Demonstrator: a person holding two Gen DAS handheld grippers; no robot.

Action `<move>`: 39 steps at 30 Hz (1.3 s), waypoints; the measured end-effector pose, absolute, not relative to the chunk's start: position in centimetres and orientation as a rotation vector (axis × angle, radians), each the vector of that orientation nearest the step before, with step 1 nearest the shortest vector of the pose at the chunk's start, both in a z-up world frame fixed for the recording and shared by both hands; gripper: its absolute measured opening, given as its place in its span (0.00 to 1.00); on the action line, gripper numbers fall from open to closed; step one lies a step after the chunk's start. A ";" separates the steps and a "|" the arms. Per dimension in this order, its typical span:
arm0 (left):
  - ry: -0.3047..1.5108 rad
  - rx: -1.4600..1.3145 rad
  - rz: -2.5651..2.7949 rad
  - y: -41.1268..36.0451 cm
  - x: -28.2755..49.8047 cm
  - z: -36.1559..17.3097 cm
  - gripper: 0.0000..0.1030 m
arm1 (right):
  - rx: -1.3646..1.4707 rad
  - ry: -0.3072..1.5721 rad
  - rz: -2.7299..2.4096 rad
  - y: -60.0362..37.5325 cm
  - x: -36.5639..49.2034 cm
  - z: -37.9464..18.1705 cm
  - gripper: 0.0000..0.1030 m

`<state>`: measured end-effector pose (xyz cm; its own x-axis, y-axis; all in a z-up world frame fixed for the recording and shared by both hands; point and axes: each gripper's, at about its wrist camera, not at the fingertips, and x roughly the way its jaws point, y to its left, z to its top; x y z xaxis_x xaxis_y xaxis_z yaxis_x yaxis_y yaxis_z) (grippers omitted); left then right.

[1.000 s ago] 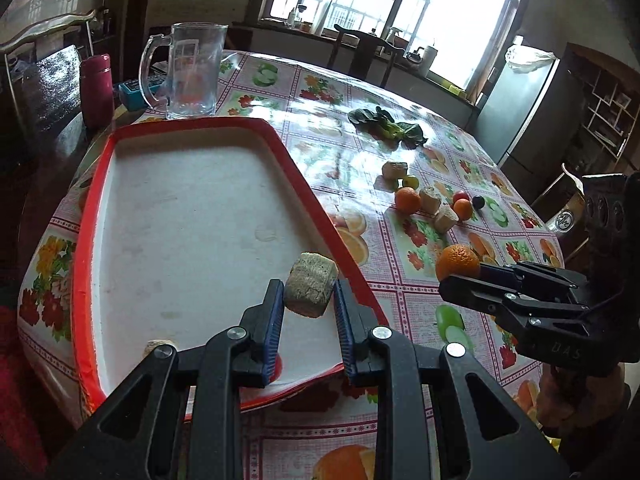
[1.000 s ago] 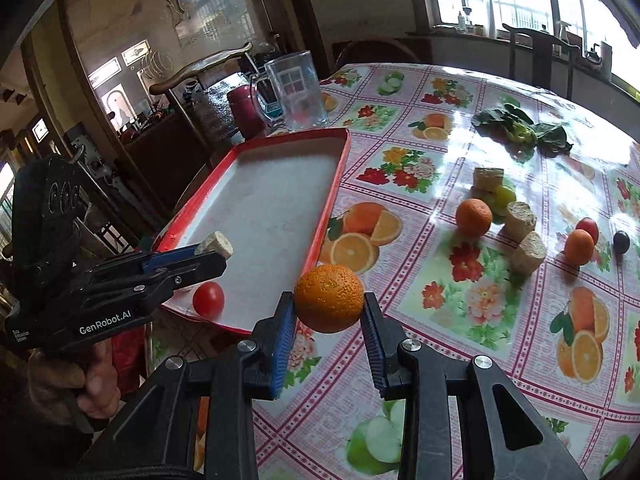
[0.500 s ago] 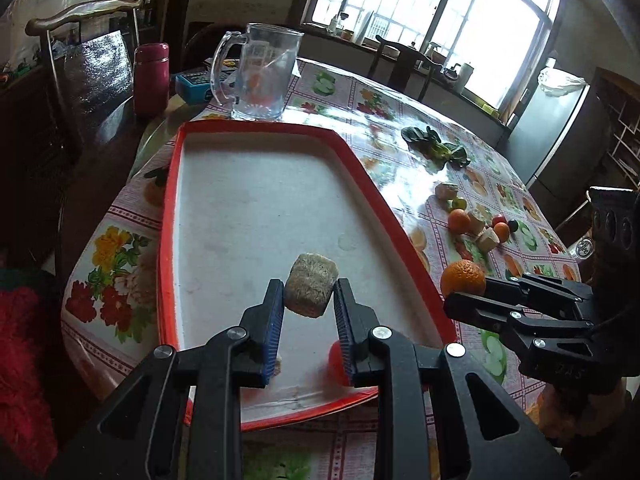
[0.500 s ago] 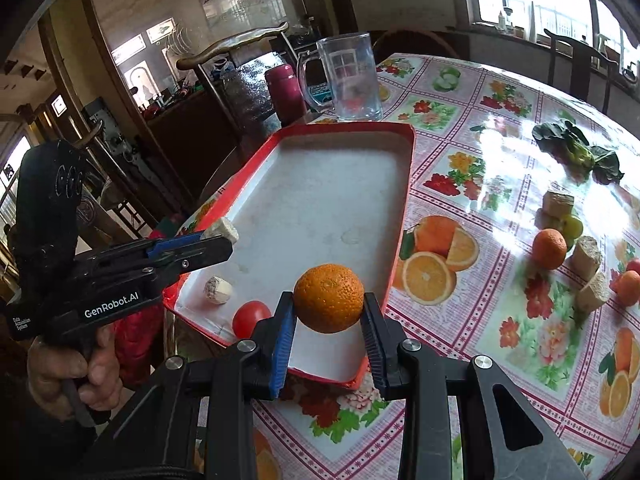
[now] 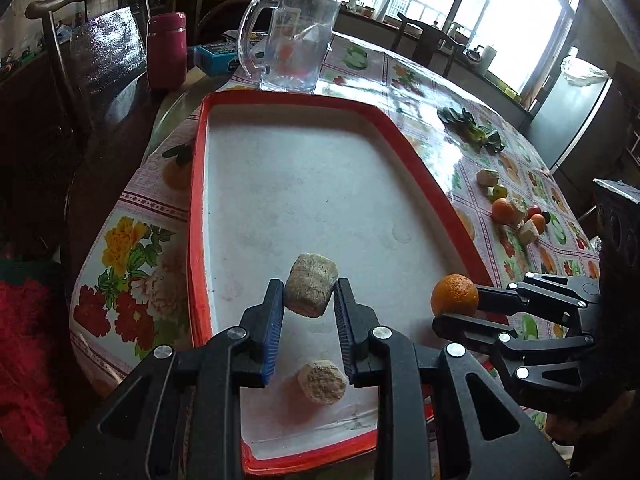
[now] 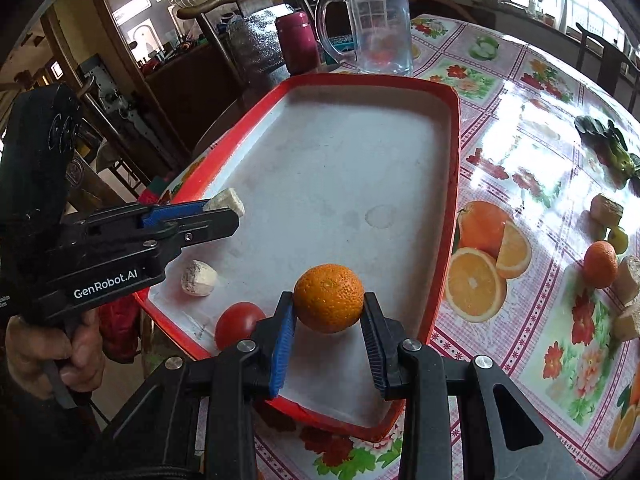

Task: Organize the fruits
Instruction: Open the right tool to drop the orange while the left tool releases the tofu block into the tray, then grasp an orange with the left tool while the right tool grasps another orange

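A red-rimmed white tray (image 5: 200, 184) (image 6: 454, 184) lies on the fruit-print tablecloth. My left gripper (image 5: 310, 300) (image 6: 224, 210) is shut on a beige chunky piece (image 5: 311, 290) and holds it above the tray's near end. My right gripper (image 6: 329, 320) (image 5: 454, 308) is shut on an orange (image 6: 329, 298) (image 5: 455, 295) over the tray's near right corner. A second beige piece (image 5: 322, 381) (image 6: 199, 278) and a red tomato (image 6: 239, 324) lie in the tray below.
A glass mug (image 5: 288, 40), a maroon flask (image 5: 166, 52) and a blue box (image 5: 218, 58) stand beyond the tray. Several loose fruits and beige pieces (image 5: 516, 212) (image 6: 608, 260) and green leaves (image 5: 472, 130) lie on the table at the right. A chair (image 5: 92, 52) stands at the left.
Both grippers have moved left over the tray's near end with their loads. The right gripper's orange has gone from over the tablecloth to over the tray.
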<state>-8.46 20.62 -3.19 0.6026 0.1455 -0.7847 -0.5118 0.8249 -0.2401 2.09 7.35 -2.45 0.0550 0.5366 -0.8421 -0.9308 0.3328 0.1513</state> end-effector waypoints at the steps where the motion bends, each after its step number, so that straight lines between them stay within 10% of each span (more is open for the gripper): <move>1: 0.858 -0.477 0.396 20.7 -8.4 -3.5 0.22 | -0.512 0.980 1.191 7.4 2.1 -2.6 0.34; 12: 0.871 -0.491 0.400 20.3 -8.9 -3.6 0.40 | -0.483 0.928 1.189 5.9 2.0 -1.4 0.47; 39: 0.841 -0.362 0.225 11.2 -3.9 0.6 0.41 | -0.213 0.903 0.926 -10.5 9.5 0.6 0.47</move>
<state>-3.86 11.23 0.61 0.6480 0.0522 -0.7598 -0.3347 0.9157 -0.2226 9.47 -10.46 0.60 0.2763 0.5997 -0.7510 -0.7661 0.6093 0.2047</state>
